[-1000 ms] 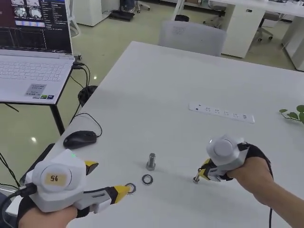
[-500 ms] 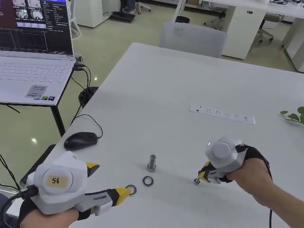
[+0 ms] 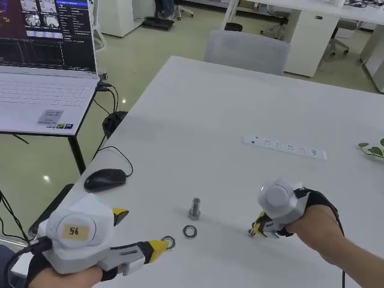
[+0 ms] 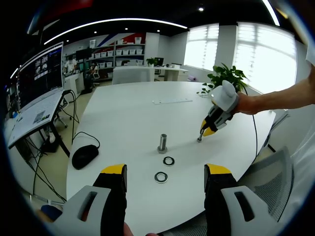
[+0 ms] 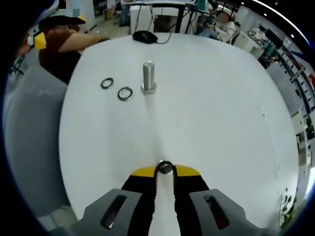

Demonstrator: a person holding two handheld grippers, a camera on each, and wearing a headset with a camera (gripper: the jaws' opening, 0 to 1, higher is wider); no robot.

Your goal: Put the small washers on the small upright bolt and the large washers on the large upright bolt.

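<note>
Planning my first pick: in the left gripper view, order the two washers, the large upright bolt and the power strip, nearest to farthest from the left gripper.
1. Nearer washer, just ahead of the left gripper.
2. Second washer, slightly beyond, a touch right.
3. Large upright bolt, behind both washers.
4. Power strip, far end, well past the bolt.

Black gloves [image 3: 322,201], yellow-tipped black fingers [image 4: 114,173]

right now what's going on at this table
A person works at a white table with a gripper in each hand. The right gripper is shut on a small bolt, holding it at the tabletop. The left gripper hangs open at the near edge, facing two washers that lie flat near the large upright bolt. No washer is on a bolt yet.
</note>
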